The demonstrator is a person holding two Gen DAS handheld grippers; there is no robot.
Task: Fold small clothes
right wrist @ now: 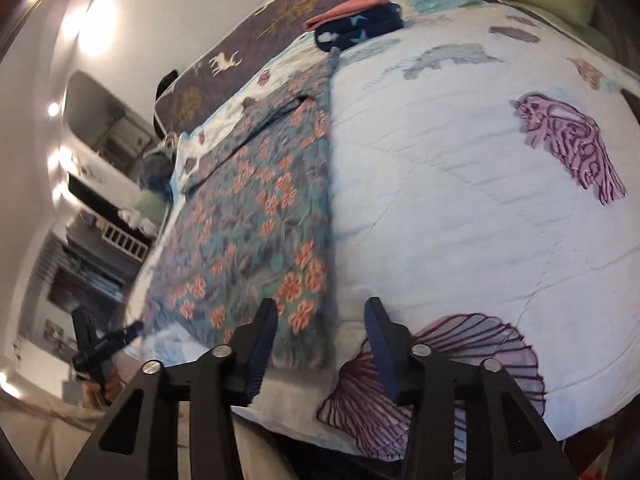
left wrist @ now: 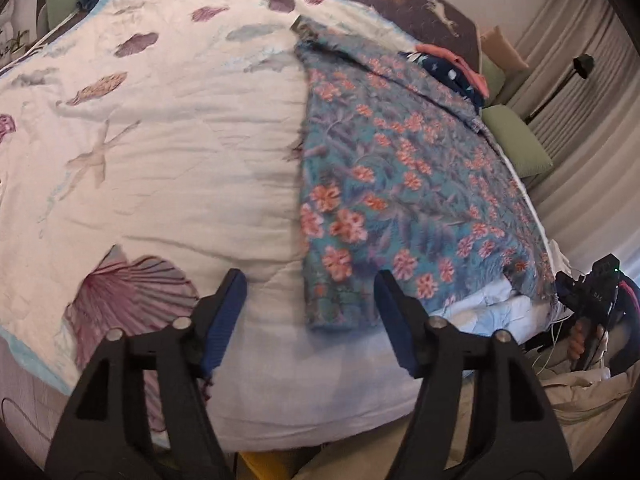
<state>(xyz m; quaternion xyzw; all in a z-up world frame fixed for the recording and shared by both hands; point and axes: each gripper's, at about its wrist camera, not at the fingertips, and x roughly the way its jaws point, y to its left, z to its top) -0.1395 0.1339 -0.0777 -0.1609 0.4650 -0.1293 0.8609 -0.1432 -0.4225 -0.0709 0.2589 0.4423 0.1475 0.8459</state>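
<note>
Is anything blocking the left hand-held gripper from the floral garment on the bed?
Nothing visible: the left hand-held gripper is open, just short of the floral garment's near corner, with only bare quilt between.

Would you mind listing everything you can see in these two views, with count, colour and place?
floral garment: one, teal with pink flowers, spread flat on the quilt.
quilt: one, white with purple shells and a starfish, covering the bed.
folded clothes: two, navy with pale shapes and coral pink above it, at the quilt's far edge.
brown blanket: one, with deer and tree prints, beyond the quilt.
green cushions: at least two, off the bed's side.
floor lamp: one, black, by the curtain.
left gripper: black with blue pads, open over the garment's near edge.
right gripper: same, open, near corner.
</note>
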